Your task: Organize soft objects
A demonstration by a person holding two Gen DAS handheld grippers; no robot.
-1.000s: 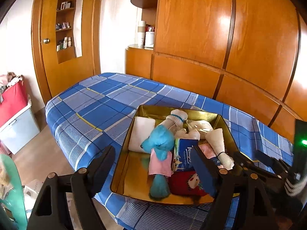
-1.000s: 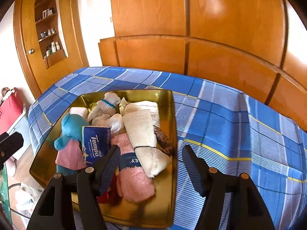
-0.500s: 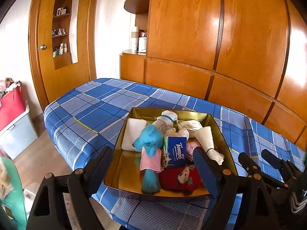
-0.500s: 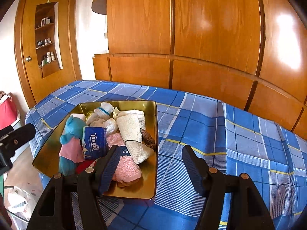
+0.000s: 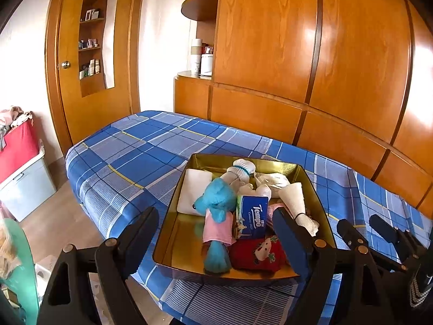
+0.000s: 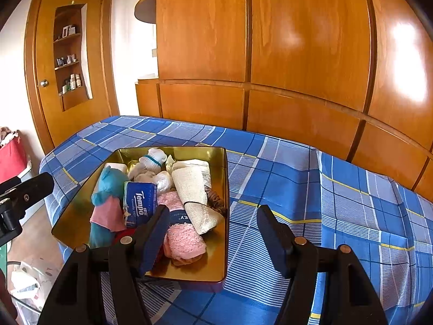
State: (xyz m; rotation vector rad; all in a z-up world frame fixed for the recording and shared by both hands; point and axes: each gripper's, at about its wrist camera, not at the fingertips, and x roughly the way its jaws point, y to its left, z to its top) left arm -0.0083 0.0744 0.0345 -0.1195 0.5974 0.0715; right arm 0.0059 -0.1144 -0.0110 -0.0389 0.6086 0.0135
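A gold metal tray (image 5: pixel 176 243) (image 6: pixel 220 243) lies on the blue plaid bed, filled with soft things: a turquoise plush toy (image 5: pixel 216 203) (image 6: pixel 108 184), a Tempo tissue pack (image 5: pixel 251 216) (image 6: pixel 139 203), a red sock (image 5: pixel 257 254), a pink fluffy sock (image 6: pixel 184 235), a cream rolled cloth (image 5: pixel 295 203) (image 6: pixel 194 197), a white sock (image 5: pixel 242 166) (image 6: pixel 154 157) and a white pad (image 5: pixel 193 195). My left gripper (image 5: pixel 215 237) stands open above the tray's near edge, nothing between its fingers. My right gripper (image 6: pixel 212 233) is open over the tray's near right corner, also holding nothing.
The blue plaid bed (image 6: pixel 311 189) stretches to the right of the tray. Wooden wardrobe panels (image 5: pixel 311 54) rise behind it. A red and grey bin (image 5: pixel 19 168) stands on the floor at left, by a wooden door (image 5: pixel 73 81).
Both grippers have drawn back and up from the tray, which now looks smaller and farther. The objects in the tray have not moved.
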